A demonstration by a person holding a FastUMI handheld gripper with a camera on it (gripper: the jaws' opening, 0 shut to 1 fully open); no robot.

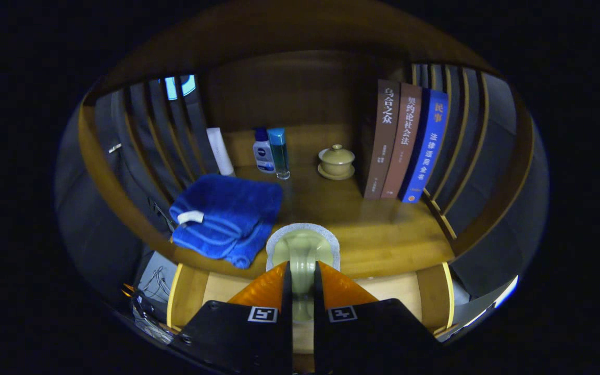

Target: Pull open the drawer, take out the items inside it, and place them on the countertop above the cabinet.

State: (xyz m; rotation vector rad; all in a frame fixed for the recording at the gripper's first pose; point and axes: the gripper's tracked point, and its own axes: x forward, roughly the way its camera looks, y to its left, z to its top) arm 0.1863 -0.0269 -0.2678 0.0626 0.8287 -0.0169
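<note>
The fingers (302, 291) at the bottom centre of the frame are pinching a pale green cup (302, 255) by its rim, one finger on each side, and the cup hangs over the front edge of the bench (383, 239), above a grey round coaster (279, 237) that shows around it. Whether the cup's base already touches the coaster I cannot tell. Below it, in the lower part of the frame, the open drawer (196, 291) shows pale board on both sides of the fingers, so I judge the step in hand to be the setting down of an item lifted out of it. On the bench, a folded blue towel (227, 219) lies left of centre; behind it stand a white tube (220, 151) and two small bottles (271, 151); a lidded tea bowl (336, 161) sits in the middle, and three books (407, 140) stand upright at the upper right. The next move, as I see it, calls for lowering the cup squarely, then parting the fingers and backing off without tipping it. The towel is near on the left, so little sideways room there.
</note>
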